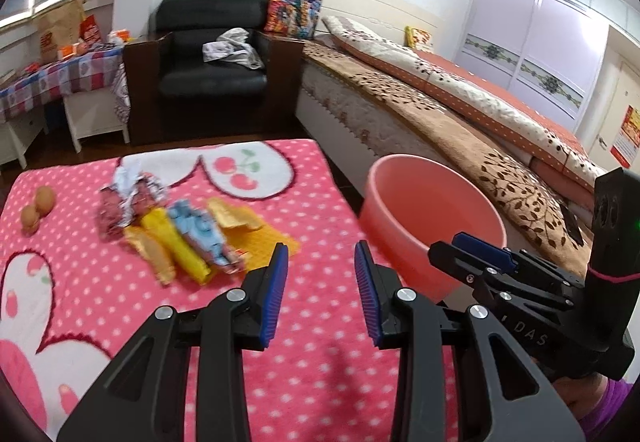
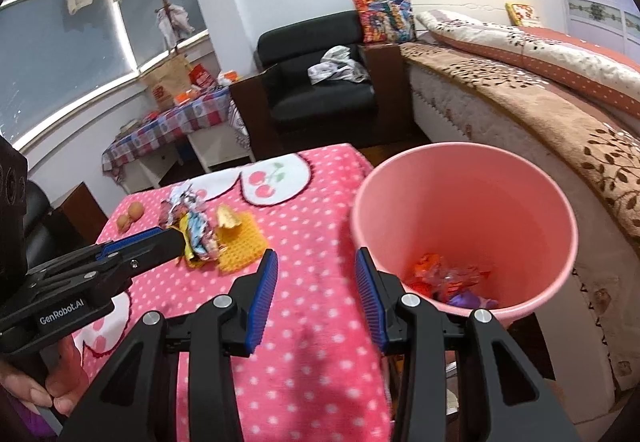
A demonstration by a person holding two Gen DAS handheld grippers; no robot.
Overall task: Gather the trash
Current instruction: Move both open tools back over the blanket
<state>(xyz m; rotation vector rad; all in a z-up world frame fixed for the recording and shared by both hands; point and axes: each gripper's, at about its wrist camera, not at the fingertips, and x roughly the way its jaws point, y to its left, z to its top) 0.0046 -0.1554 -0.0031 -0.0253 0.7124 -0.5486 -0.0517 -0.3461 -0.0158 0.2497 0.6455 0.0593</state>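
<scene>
We hold both grippers level over the pink blanket (image 1: 120,302): left gripper (image 1: 321,288) and right gripper (image 2: 316,298) spread wide, empty, near the wrappers (image 1: 188,230) and bucket (image 2: 560,270).

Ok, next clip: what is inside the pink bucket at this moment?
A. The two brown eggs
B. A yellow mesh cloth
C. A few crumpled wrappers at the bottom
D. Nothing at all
C: the right wrist view looks down into the pink bucket and shows orange and purple wrappers lying at its bottom.

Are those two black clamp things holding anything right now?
No. Both the left tool and right tool are open and empty; the wrappers lie on the blanket.
</scene>
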